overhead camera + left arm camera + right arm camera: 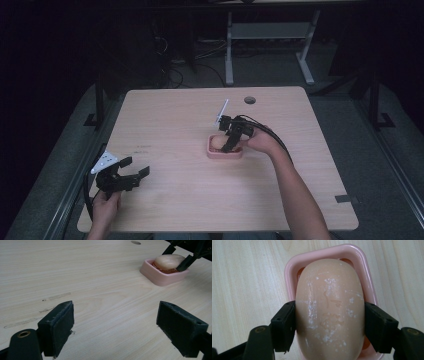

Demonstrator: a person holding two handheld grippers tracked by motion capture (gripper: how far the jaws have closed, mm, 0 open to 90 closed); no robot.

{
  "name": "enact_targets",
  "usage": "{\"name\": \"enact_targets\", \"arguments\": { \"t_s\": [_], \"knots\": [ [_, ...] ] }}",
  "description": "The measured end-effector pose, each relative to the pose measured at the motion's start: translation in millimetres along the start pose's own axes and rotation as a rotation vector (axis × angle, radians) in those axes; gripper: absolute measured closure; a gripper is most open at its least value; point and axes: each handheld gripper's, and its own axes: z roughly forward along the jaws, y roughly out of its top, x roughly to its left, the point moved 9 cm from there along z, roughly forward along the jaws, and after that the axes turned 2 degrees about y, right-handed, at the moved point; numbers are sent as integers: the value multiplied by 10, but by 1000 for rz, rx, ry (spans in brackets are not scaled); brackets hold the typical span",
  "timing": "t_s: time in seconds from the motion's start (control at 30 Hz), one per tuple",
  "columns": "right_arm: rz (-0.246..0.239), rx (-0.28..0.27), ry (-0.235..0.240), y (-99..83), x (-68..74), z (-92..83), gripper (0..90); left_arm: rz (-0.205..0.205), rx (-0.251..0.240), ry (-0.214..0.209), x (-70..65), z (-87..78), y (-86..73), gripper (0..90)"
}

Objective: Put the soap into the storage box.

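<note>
- The right gripper [329, 322] has its black padded fingers [283, 326] clamped on the two long sides of the pale peach oval bar of soap [329, 307], which sits in the pink rounded-rectangle plastic soap dish [362, 262] near the middle of the bench [170, 135].
- The soap's curved, smooth sides give little purchase; I judge it may squirt out of the pads if they squeeze harder or tilt.
- The grip sits toward the near end of the bar, so the far end may droop on lifting and catch the dish rim.
- The light dish may stick to the soap and rise with it, then drop onto the pale wood.
- The left gripper [115, 327], fingers [60, 327] wide apart and holding nothing, hovers well apart from the dish, too far to steady it.
</note>
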Motion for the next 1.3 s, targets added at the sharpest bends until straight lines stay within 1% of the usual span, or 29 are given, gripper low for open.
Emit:
{"name": "enact_targets", "arguments": {
  "t_s": [0.23, 0.37, 0.47, 0.57, 0.63, 0.83, 1.03, 1.17, 1.3],
  "knots": [
    [4, 0, -2, -1, -5, 0, 310, -1, 1, 0, 0, -3, 1, 143],
    [5, -18, 5, 19, 7, -21, 319, 0, 2, -1, -1, -2, 0, 143],
    [0, -19, 5, 21, 15, -28, 316, 2, 2, -1, -2, -1, 1, 143],
    [9, -11, 8, 7, 11, -24, 304, 2, -3, -2, -5, -1, 3, 143],
    [14, -16, 13, 9, 15, -31, 303, -1, 2, 0, -1, -3, 0, 143],
    [24, -35, 11, 9, 6, -76, 287, 0, 1, 1, -1, -2, 0, 143],
    [32, -41, 15, -10, 15, -119, 272, -2, 1, 2, 1, -2, -1, 143],
    [33, -52, 13, -9, 22, -157, 271, 7, 6, -1, -3, -3, -11, 143],
    [36, -62, 8, -22, 21, -207, 271, -1, 2, 1, -5, -17, -6, 143]
  ]
}}
